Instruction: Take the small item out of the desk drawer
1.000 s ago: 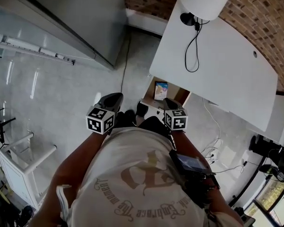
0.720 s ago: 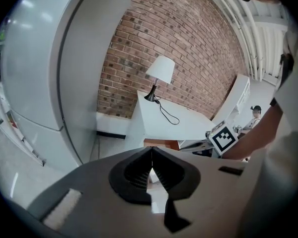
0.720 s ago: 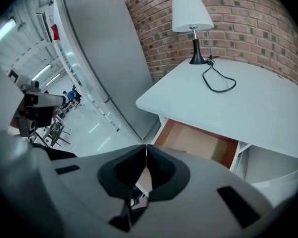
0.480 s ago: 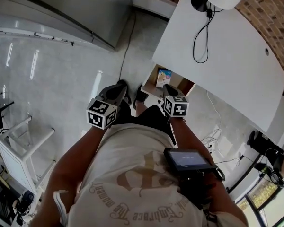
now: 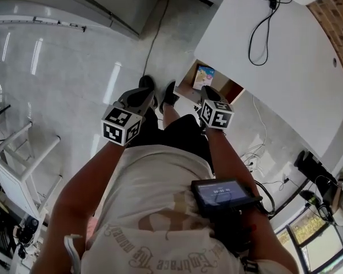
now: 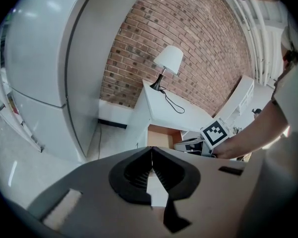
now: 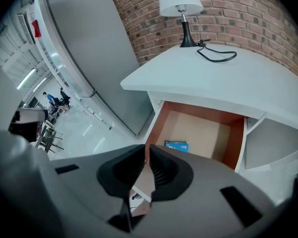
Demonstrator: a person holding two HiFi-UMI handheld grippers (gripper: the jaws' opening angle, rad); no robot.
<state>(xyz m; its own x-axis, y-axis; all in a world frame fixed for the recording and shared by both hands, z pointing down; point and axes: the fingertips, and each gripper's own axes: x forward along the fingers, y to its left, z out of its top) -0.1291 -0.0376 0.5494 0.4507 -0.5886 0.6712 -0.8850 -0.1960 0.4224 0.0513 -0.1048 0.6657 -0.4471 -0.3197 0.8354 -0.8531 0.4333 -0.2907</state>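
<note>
Lamp (image 7: 180,6) and cord (image 7: 217,55) rest atop desk (image 7: 223,86) above drawer (image 7: 198,130).

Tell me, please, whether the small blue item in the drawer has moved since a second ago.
No. The small blue item still lies at the left end of the open drawer under the desk; only the camera shifted.

The brown wooden desk drawer (image 7: 201,133) stood pulled open under the white desk top (image 7: 213,73), at the centre of the right gripper view and the upper centre of the head view (image 5: 224,90). A small flat blue packet (image 7: 176,146) lay on its floor, toward the lower left there.
</note>
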